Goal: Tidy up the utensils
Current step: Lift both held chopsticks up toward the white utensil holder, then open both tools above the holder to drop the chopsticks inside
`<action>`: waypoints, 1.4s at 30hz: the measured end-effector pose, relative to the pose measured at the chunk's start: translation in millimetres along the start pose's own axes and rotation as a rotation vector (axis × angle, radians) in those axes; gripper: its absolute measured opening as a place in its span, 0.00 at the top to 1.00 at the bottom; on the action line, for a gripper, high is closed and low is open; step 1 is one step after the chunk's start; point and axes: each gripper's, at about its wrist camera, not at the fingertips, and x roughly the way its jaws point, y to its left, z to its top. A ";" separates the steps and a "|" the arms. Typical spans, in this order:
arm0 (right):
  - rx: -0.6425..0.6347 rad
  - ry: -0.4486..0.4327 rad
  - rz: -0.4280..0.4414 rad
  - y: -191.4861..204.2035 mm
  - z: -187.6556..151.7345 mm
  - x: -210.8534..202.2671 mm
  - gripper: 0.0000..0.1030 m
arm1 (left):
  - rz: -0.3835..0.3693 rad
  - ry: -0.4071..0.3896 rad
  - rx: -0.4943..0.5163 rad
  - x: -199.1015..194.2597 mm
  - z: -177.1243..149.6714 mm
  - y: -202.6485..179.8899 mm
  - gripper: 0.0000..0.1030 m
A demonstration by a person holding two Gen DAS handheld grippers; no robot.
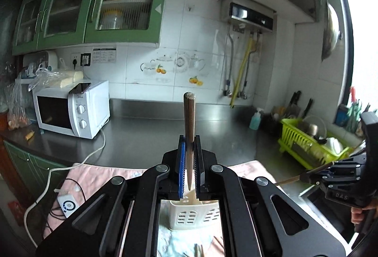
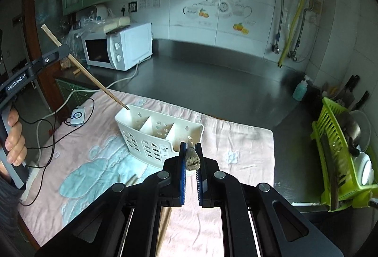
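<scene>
You're holding one chopstick in each gripper, both clamped tight.

The left gripper [image 1: 189, 153] is clenching a dark chopstick [image 1: 189, 120] near its middle, blunt end up. In the right wrist view the same chopstick [image 2: 82, 68] is slanting down with its tip just at the rim of the left-hand compartment of the white utensil caddy [image 2: 151, 136]. I can't tell whether the tip is touching the rim or hanging just above it.

The right gripper [image 2: 190, 157] is pinching a second chopstick [image 2: 192, 160], seen end-on, butt toward the camera. It's sitting near the caddy's right front corner and isn't over any compartment.

The caddy is standing upright on the pink cloth [image 2: 236, 139], all three compartments looking empty. A few more chopsticks [image 2: 131, 180] are lying on the cloth just in front of it.

My suggestions for the drop:
- Left one's tilting a lot. Bring it closer to vertical so the tip is clearing the rim instead of catching on it.
- Get the tip well inside the compartment before you release; the caddy is light plastic and I'd expect a sideways push to tip it.
- Drop left first and keep the right one clear, then put it in the same compartment.
</scene>
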 end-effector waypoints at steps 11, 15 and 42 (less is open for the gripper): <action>0.013 0.076 0.017 3.6 13.4 51.4 0.93 | 0.033 0.117 -0.009 50.8 -9.2 7.3 0.94; 0.028 0.047 0.026 3.0 15.6 53.9 0.88 | 0.030 0.122 -0.016 51.4 -11.5 9.3 0.92; 0.080 0.018 0.055 49.9 -178.2 -16.2 0.78 | 0.055 0.162 0.006 -90.2 -114.9 3.7 0.62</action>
